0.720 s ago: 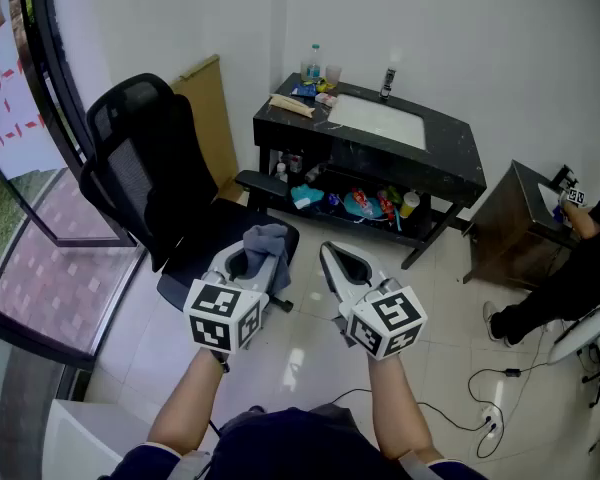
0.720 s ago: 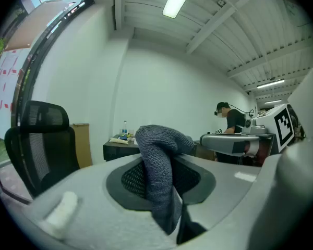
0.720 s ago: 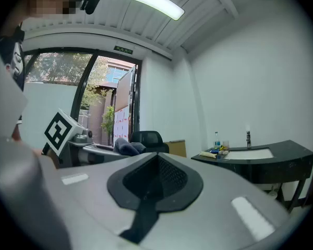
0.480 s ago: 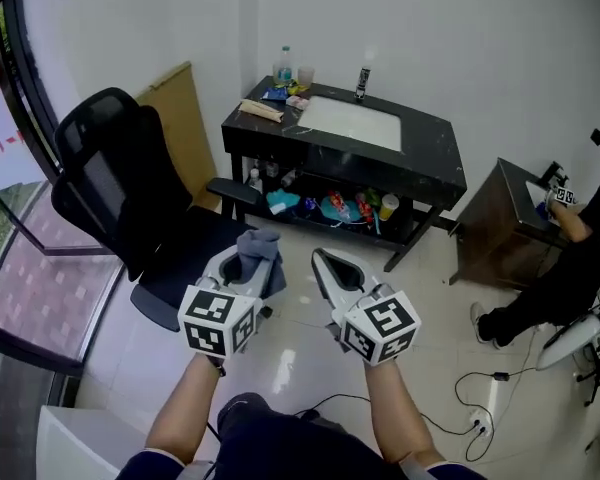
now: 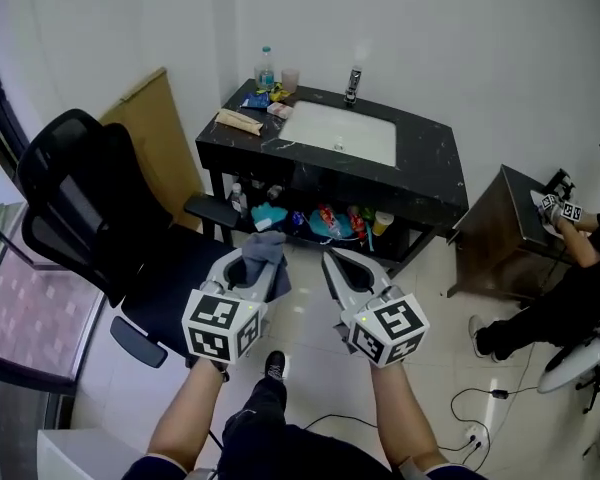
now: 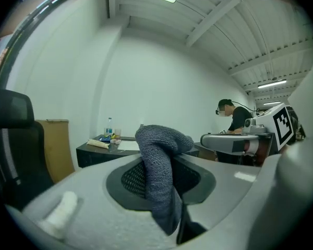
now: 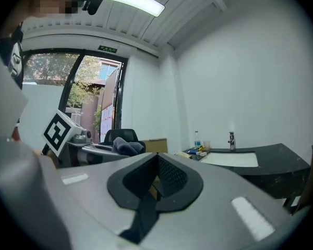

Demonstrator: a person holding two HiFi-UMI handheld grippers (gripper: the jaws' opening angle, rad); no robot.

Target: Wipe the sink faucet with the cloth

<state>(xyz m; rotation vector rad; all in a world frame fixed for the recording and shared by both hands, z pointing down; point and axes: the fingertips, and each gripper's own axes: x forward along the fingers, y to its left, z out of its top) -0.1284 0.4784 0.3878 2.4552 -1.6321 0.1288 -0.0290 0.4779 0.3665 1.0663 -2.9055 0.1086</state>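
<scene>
My left gripper (image 5: 255, 258) is shut on a grey-blue cloth (image 5: 266, 255), which bunches up over the jaw tips and hangs down between them (image 6: 161, 176). My right gripper (image 5: 335, 263) is shut with nothing in it, held level beside the left one. Both are out in the room, well short of the sink. The white sink basin (image 5: 340, 130) sits in a black counter (image 5: 435, 173) against the far wall. The chrome faucet (image 5: 354, 83) stands at the basin's back edge, also small in the right gripper view (image 7: 231, 140).
A black office chair (image 5: 90, 223) stands at the left, close to my left gripper. A bottle (image 5: 266, 68) and clutter lie on the counter's left end, more items on the shelf below (image 5: 325, 220). A person (image 5: 580, 268) sits at a small table (image 5: 510, 228) on the right. Cables cross the tiled floor (image 5: 490, 393).
The view has moved closer to the sink counter and swung left past the chair. Both grippers stay side by side, the left still holding the cloth.
</scene>
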